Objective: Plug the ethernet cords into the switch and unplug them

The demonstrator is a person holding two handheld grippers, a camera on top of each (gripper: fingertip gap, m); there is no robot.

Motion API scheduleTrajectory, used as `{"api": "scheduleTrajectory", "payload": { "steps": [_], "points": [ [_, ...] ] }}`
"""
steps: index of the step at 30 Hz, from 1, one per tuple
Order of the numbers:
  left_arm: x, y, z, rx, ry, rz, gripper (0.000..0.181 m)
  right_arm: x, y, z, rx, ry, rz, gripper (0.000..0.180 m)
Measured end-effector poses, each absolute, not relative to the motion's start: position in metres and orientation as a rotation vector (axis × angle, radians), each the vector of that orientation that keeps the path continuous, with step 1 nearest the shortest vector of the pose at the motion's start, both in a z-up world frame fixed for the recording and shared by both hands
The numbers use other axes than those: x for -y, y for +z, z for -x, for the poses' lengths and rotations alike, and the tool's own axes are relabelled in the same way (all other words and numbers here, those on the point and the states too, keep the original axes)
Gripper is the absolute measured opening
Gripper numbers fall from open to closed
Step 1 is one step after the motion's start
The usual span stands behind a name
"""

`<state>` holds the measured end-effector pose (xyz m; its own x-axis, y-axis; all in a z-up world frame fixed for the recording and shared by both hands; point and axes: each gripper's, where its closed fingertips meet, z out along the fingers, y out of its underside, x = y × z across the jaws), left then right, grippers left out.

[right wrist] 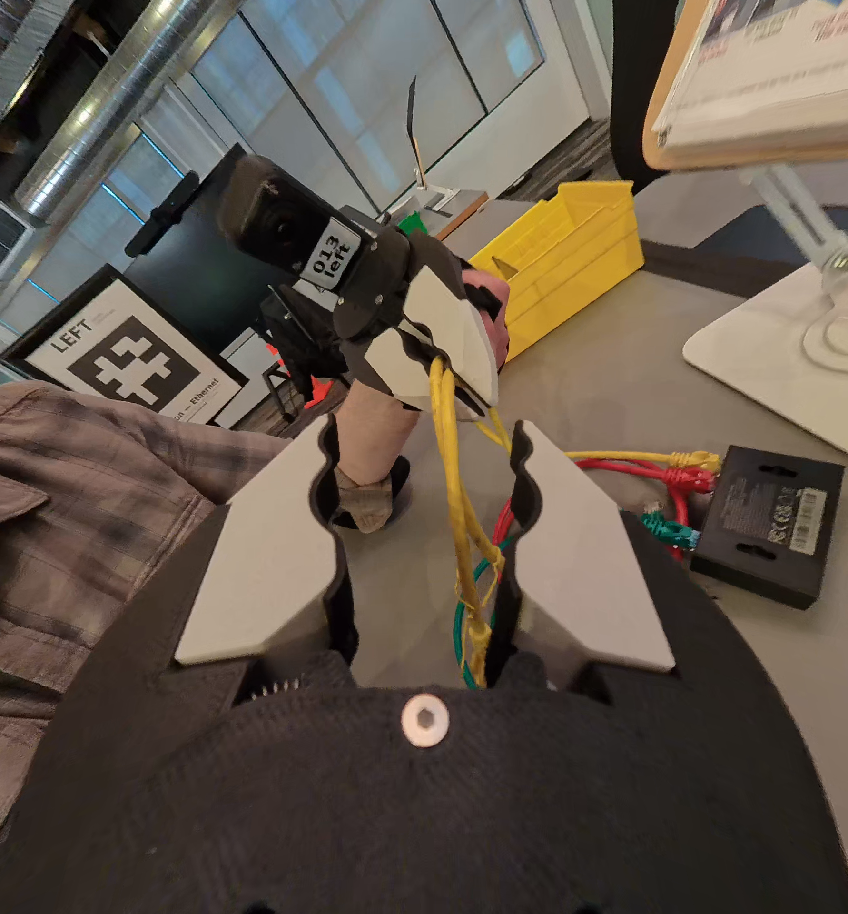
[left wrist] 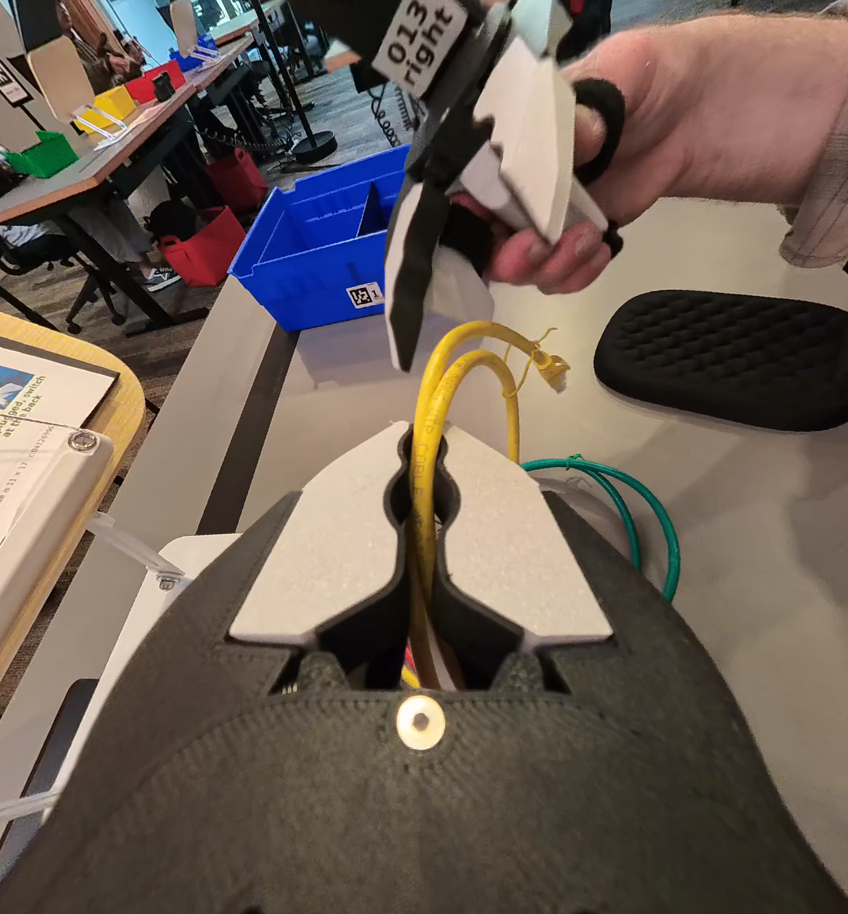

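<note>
**Yellow cord pinched in the left gripper, right one wide open**

Left wrist view first. Our left gripper (left wrist: 422,445) has its two white fingers squeezed together on the yellow ethernet cord (left wrist: 424,475), which runs up the wavy slot between them and loops over the top. The free plug (left wrist: 553,371) of that loop hangs in the air past the fingertips, not in any port. A green cord (left wrist: 659,519) curls out just to the right of our fingers. Above, the right gripper (left wrist: 412,297) comes in held by a hand (left wrist: 684,138), a bit blurred, so from here we can't tell how far apart its fingers are. Farther off on the grey table (left wrist: 709,593) sit a blue bin (left wrist: 323,247) and a black padded rest (left wrist: 733,361).

Right wrist view. Our right gripper (right wrist: 424,435) is spread wide with nothing between the fingers. Across from it we see the left gripper (right wrist: 442,366) clamped on the doubled yellow cord, which hangs down towards us. The black switch (right wrist: 768,529) lies flat on the table to the right. Yellow, red and green plugs (right wrist: 689,475) sit at its near edge; whether each is fully seated we can't tell. A yellow bin (right wrist: 570,247) stands behind, and a white stand base (right wrist: 758,346) is at the far right.
</note>
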<state>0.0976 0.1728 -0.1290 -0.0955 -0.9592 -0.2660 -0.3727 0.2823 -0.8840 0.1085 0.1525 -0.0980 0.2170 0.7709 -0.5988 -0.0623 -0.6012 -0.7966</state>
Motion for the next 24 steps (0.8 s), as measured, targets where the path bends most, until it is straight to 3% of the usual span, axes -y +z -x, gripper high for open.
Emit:
{"api": "scheduleTrajectory", "payload": {
  "steps": [2, 9, 14, 24],
  "points": [
    [-0.173, -0.129, -0.097, -1.637, -0.82, 1.248, 0.004, -0.149, -0.091, -0.115, 0.695, 1.393, 1.755, 0.071],
    [-0.175, -0.119, -0.093, -1.586, -0.909, 1.255, 0.004, -0.117, -0.108, -0.149, 1.006, 0.807, 1.788, 0.051],
    [-0.167, -0.12, -0.091, -1.636, -0.893, 1.221, 0.004, -0.094, -0.129, -0.154, 1.192, 0.776, 1.814, 0.035],
    [-0.154, -0.12, -0.09, -1.707, -0.892, 1.168, 0.004, -0.099, -0.153, -0.146, 1.472, 0.604, 1.761, 0.041]
  ]
}}
